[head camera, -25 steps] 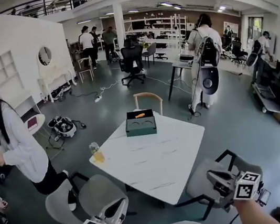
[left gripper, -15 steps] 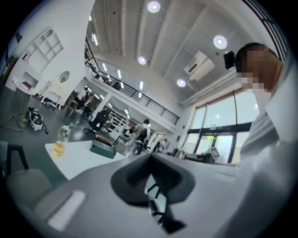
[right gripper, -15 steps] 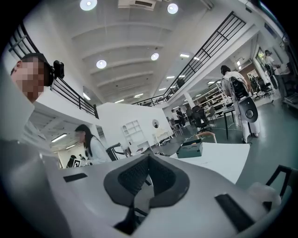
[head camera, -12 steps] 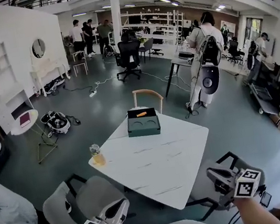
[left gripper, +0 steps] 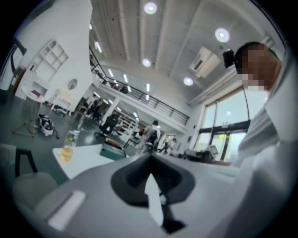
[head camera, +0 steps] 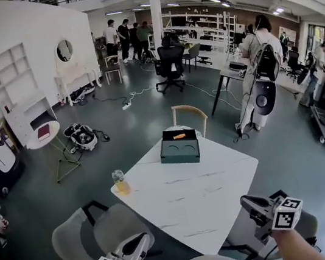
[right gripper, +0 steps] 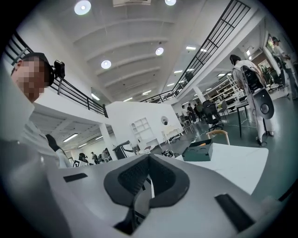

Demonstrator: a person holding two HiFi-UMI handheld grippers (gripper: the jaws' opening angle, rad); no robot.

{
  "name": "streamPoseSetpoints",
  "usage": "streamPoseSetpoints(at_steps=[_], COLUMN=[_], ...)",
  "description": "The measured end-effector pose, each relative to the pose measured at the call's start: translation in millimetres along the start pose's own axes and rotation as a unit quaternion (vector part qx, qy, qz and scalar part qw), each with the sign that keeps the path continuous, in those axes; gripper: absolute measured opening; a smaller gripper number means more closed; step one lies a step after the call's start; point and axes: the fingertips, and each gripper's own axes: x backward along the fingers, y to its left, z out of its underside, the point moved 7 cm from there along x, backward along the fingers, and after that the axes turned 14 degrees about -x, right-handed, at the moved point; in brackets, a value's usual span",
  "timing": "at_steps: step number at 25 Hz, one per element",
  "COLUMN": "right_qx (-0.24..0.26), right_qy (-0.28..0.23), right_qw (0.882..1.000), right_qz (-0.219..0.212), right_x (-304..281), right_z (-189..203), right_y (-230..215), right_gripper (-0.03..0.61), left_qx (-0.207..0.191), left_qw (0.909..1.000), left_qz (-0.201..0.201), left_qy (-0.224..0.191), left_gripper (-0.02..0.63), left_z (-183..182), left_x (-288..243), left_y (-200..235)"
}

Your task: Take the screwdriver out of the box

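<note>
White table (head camera: 192,198) sat ahead, box (head camera: 179,149) at far edge, screwdriver (head camera: 179,136) inside. L gripper (head camera: 146,239) & R gripper (head camera: 245,201) both pressed together, empty; going in closed could shove box off.

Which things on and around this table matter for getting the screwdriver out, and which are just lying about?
Job: green box at the far side of the table; orange-handled screwdriver in it; left gripper and right gripper, both shut, empty.
Lying about: bottle of yellow liquid near the table's left edge; wooden chair behind the box; grey chair near the left gripper.
</note>
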Motion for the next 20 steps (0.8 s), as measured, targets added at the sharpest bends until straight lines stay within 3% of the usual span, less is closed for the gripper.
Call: streamPoseSetpoints(at_steps=[11, 20], right_qx=[-0.002, 0.004], right_qy=[0.023, 0.027], right_qw=[0.997, 0.996], right_qz=[-0.073, -0.088], right_x=[-23.8, -43.4], right_z=[-85.7, -106.2], right_y=[-128.2, -199.0], right_gripper=[0.008, 0.008], left_qx=[0.015, -0.011], left_qw=[0.9963, 0.9915], left_qz=[-0.085, -0.124], left_qy=[-0.004, 0.038], left_gripper=[0.003, 0.003], left_z=[-4.6, -12.5], left_x=[-127.5, -181.4], left_y=[-19.0, -22.0])
